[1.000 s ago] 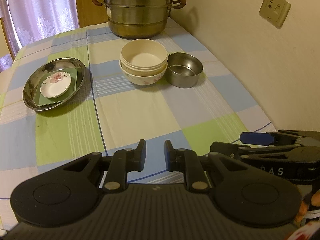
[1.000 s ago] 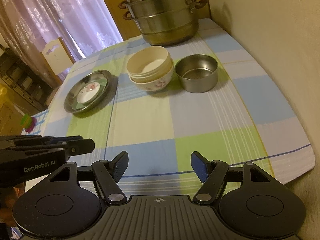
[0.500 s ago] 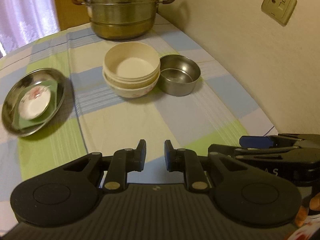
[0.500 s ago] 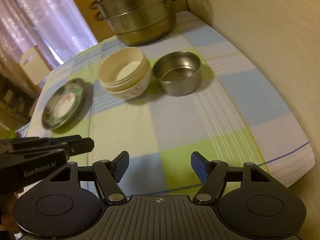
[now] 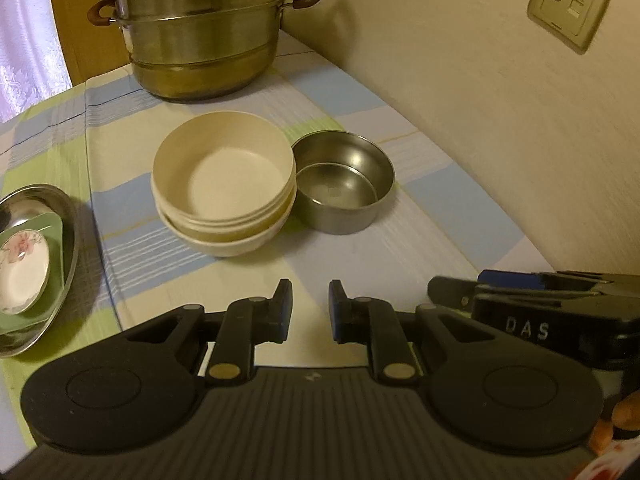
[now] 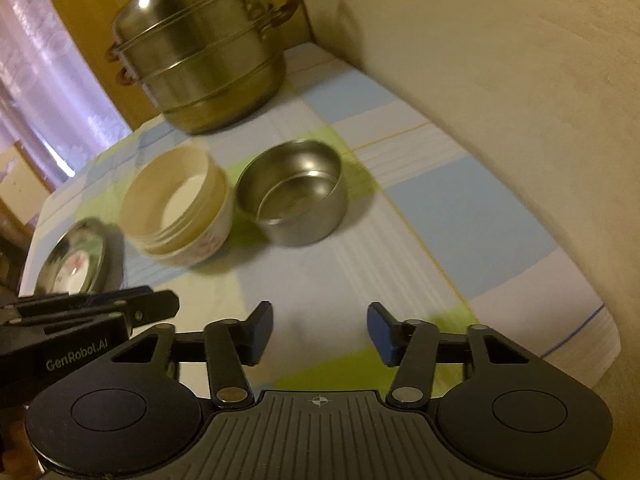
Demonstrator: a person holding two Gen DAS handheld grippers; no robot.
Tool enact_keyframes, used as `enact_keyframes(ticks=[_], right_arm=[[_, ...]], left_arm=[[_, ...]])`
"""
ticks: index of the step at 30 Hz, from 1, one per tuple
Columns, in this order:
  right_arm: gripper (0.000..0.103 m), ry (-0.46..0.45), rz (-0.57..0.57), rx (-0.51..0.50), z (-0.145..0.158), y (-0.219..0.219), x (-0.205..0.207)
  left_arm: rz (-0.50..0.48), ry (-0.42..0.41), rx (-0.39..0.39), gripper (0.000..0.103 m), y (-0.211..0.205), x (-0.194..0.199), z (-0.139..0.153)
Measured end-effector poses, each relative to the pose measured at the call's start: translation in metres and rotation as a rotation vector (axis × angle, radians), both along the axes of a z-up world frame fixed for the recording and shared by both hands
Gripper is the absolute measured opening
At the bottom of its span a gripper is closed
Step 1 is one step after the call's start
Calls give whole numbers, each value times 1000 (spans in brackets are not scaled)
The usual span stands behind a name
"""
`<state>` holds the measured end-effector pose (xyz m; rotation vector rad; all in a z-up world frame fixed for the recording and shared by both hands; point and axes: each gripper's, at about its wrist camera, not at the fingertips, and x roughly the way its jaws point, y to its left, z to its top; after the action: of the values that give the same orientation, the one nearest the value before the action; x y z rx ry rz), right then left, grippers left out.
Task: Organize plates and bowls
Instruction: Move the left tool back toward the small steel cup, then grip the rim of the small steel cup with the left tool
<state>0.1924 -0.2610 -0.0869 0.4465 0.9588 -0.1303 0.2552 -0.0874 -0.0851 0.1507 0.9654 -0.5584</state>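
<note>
Bowls and plates sit on checked tablecloth (image 5: 360, 256), none held. Left gripper (image 5: 309, 312): jaws slightly apart, narrow gap, nothing between them, over bare cloth. Right gripper (image 6: 319, 330): jaws apart and closing, nothing between them, only cloth under the gap. In the left wrist view the right gripper's body shows at 3 o'clock; in the right wrist view the left gripper's body shows at 9 o'clock.

From left gripper outward: stack of cream bowls (image 5: 224, 188) at 11 o'clock, nested, lowest one wider and white. Steel bowl (image 5: 344, 188) at 12 to 1 o'clock, upright, just beside the stack, rims about touching. Steel plate (image 5: 68, 224) at 9 o'clock, cut by the frame edge, holding a green square dish (image 5: 56, 220) with a small flowered saucer (image 5: 24, 276) on top. Steamer pot (image 5: 200, 40) at 12 o'clock far back, tiered, brown handles. Wall (image 5: 480, 100) runs along the right side, socket plate (image 5: 568, 4) at 2 o'clock.

From right gripper outward: steel bowl (image 6: 296, 196) at 12 o'clock, cream stack (image 6: 180, 212) at 11, steel plate (image 6: 76, 260) at 10, blurred. Steamer pot (image 6: 200, 60) behind them.
</note>
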Motion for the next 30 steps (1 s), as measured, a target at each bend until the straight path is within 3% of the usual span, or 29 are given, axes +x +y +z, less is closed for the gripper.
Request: enact_keyframes(ticks=[6, 17, 30], right_arm=[[35, -23, -2, -10, -6, -18, 21], [30, -65, 77, -1, -29, -52, 72], [19, -72, 118, 38, -49, -61, 110]], left_arm=[[43, 11, -3, 16, -16, 11, -8], [210, 11, 5, 16, -43, 25, -23], [285, 22, 32, 16, -53, 31, -35]])
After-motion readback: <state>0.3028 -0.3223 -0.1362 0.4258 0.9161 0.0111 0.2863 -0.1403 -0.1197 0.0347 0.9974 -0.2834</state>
